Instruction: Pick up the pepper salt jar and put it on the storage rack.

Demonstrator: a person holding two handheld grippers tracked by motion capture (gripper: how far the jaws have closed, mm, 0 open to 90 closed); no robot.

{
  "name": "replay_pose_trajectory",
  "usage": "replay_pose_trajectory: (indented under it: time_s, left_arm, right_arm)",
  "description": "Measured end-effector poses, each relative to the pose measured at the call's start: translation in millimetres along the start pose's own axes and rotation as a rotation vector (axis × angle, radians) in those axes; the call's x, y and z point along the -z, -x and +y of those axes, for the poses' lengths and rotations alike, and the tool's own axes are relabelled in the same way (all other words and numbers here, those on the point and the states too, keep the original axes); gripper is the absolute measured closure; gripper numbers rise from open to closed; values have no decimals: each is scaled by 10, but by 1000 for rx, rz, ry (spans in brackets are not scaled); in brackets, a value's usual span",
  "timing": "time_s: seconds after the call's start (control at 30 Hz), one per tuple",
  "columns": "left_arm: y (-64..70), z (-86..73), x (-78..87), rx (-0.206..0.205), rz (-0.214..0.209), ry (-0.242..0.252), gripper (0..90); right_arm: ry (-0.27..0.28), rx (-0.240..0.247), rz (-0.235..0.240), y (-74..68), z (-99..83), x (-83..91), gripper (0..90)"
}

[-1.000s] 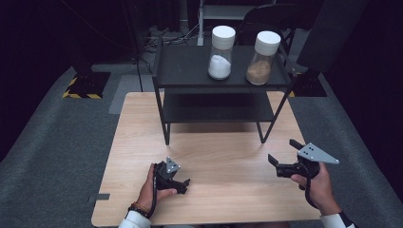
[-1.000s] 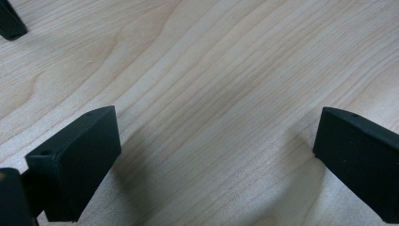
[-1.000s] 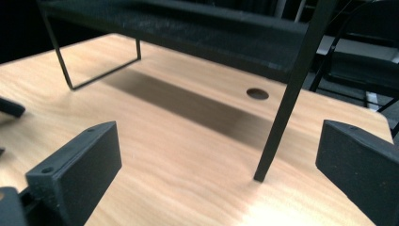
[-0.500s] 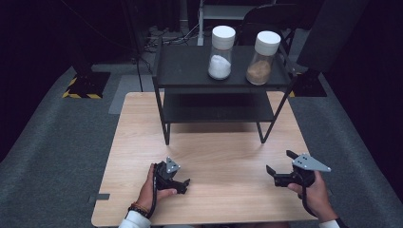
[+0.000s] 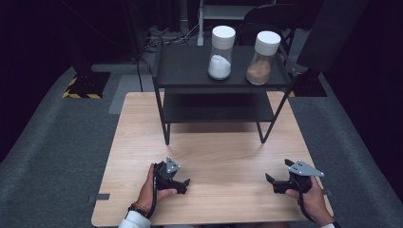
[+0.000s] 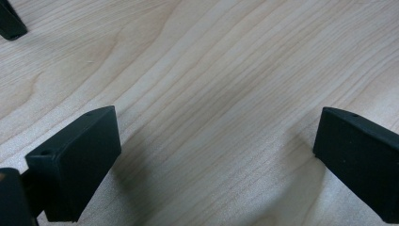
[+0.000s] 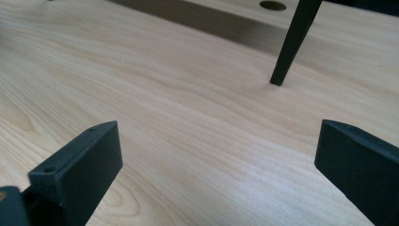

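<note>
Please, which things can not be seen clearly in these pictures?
- Lower shelf of the black rack, high view: the top shelf shades it, so its contents are unclear.
- White jar and brown jar, high view: too small to identify the contents.
- Rack leg, right gripper view: top cut off by the edge.

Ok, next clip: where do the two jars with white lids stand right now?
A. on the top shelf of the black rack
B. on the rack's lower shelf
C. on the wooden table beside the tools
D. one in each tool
A: the jar of white powder and the jar of brown powder both stand on the top shelf of the black rack, far from the open tools.
</note>
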State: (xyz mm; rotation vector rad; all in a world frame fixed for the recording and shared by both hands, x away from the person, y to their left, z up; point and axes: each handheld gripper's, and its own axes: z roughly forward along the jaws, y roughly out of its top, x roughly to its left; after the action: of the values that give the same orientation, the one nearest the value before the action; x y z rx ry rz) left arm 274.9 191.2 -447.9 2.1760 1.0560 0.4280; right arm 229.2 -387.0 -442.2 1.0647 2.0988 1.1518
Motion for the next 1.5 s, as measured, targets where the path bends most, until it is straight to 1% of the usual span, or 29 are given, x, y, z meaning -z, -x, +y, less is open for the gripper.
replay_pose_trajectory:
  time_s: [0.17, 0.27, 0.37, 0.43, 0.6, 0.77, 0.97, 1.03, 1.13, 1.3, 1.5]
  left_arm:
    - [0, 0, 0, 0, 0, 0, 8]
    - [0, 0, 0, 0, 0, 0, 8]
    - [0, 0, 0, 0, 0, 0, 8]
    - [-1, 0, -1, 0, -1, 0, 7]
    - [-3, 2, -2, 0, -2, 0, 8]
    - [-3, 2, -3, 0, -3, 0, 8]
    - [-3, 2, -3, 0, -3, 0, 7]
    - [-6, 6, -5, -2, -4, -1, 8]
    - [-7, 7, -5, -3, -4, -1, 7]
    - [-7, 7, -5, -3, -4, -1, 7]
    - [-6, 7, -6, -3, -4, -1, 6]
  right_arm:
    - [-42, -7, 6, 10, -51, -73, 10]
    - [-74, 3, 3, 4, -84, -125, 12]
    - [-94, -2, 7, 16, -98, -153, 14]
    - [-90, -3, 6, 17, -104, -150, 13]
    - [-113, 3, 7, 13, -72, -164, 13]
    - [-166, 10, 8, 5, 10, -218, 14]
    - [-198, 1, 16, 27, 58, -254, 14]
    - [-219, 2, 20, 29, 86, -273, 13]
    - [-227, -2, 22, 38, 98, -282, 6]
    - [-242, -32, 40, 102, 119, -305, 0]
    - [-242, -35, 41, 108, 119, -308, 0]
